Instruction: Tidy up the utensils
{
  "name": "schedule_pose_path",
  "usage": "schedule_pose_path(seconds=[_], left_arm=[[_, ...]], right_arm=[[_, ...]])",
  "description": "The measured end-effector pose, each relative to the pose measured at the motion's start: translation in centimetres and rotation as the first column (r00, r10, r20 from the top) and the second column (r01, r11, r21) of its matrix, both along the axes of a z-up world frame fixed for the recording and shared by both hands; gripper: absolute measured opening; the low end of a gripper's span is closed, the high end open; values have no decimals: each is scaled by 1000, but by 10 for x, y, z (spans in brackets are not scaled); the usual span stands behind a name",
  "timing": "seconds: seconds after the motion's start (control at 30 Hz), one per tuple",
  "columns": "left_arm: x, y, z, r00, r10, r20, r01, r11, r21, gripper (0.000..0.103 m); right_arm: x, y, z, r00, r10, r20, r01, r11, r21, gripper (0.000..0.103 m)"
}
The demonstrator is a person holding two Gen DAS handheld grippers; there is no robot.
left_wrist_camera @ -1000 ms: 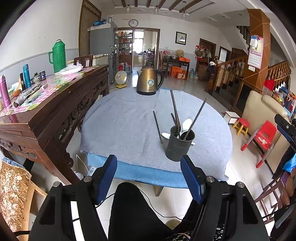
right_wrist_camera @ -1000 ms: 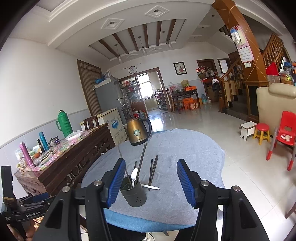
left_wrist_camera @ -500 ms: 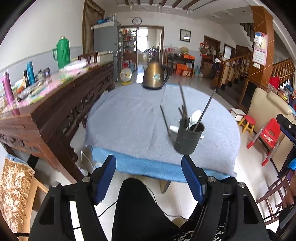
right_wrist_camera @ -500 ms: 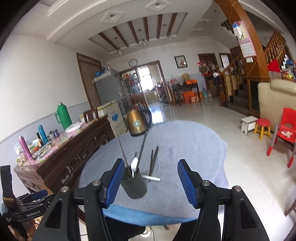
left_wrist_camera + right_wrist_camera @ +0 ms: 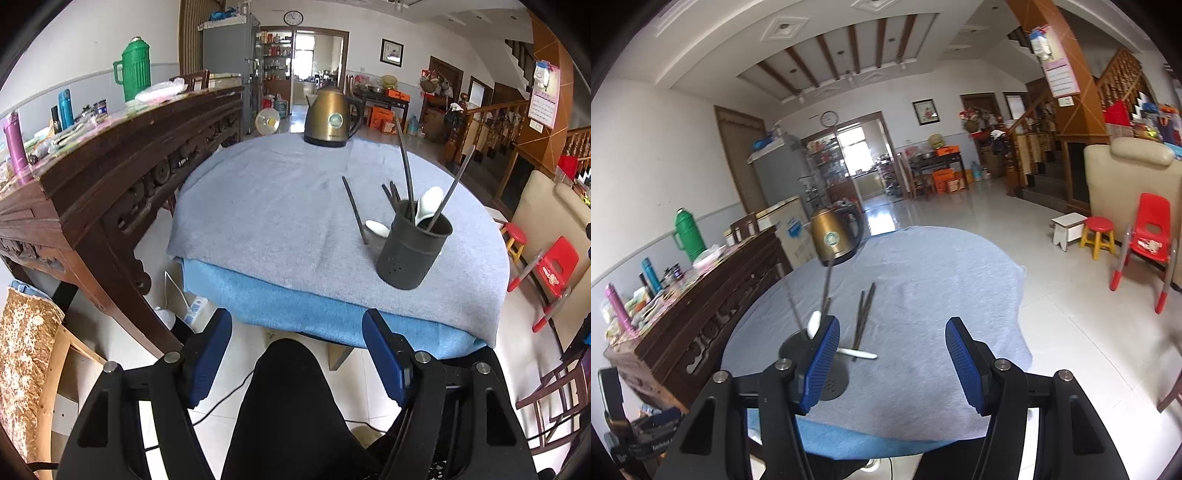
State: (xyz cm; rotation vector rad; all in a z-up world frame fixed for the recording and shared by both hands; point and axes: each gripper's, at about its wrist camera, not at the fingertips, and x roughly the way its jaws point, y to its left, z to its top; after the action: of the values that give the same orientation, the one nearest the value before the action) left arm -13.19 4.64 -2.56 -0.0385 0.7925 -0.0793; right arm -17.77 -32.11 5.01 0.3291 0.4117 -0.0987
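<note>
Both the left gripper [image 5: 297,354] and right gripper [image 5: 892,363] are hanging released and empty. The dark holder [image 5: 413,251] is standing right of centre, with loose chopsticks [image 5: 865,314] and a spoon [image 5: 857,353] lying beside it; a careless reach is risking toppling it.

Holder [image 5: 827,380] — partly behind claw finger [image 5: 818,363]
</note>
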Motion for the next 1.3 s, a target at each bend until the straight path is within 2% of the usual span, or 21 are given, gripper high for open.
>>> schedule_pose_path(seconds=[0.1,0.27,0.53,0.7,0.9,1.0,1.1,1.17,1.3], left_arm=[[0,-4,-3,1000,-6,-13,6,1000,3,74],[-3,-9,3,999,-26,19,25,999,37,74],[34,-8,17,999,-26,40,23,998,66,74],[72,3,23,1000,12,28,-13,999,35,74],[123,13,12,999,50,-12,-50,998,24,74],[150,15,-2,997,64,-51,-63,998,25,74],[181,15,-18,992,76,-99,-75,997,12,74],[204,12,-27,989,75,-129,-76,997,-3,74],[254,-4,-38,987,50,-151,-49,999,5,74]], right_arm=[[-2,-9,-7,1000,-21,-9,21,1000,22,64],[-3,-20,-13,999,-43,-16,44,998,52,64],[32,-51,-18,997,-32,-67,42,987,158,64],[79,-66,-29,991,28,-129,8,962,274,64],[147,-67,-51,972,112,-205,-50,958,282,64],[191,-63,-72,951,177,-255,-92,945,313,61],[243,-61,-96,920,240,-308,-118,923,367,48],[281,-58,-114,894,282,-348,-123,902,414,47],[346,-44,-137,866,322,-382,-129,883,451,47]])
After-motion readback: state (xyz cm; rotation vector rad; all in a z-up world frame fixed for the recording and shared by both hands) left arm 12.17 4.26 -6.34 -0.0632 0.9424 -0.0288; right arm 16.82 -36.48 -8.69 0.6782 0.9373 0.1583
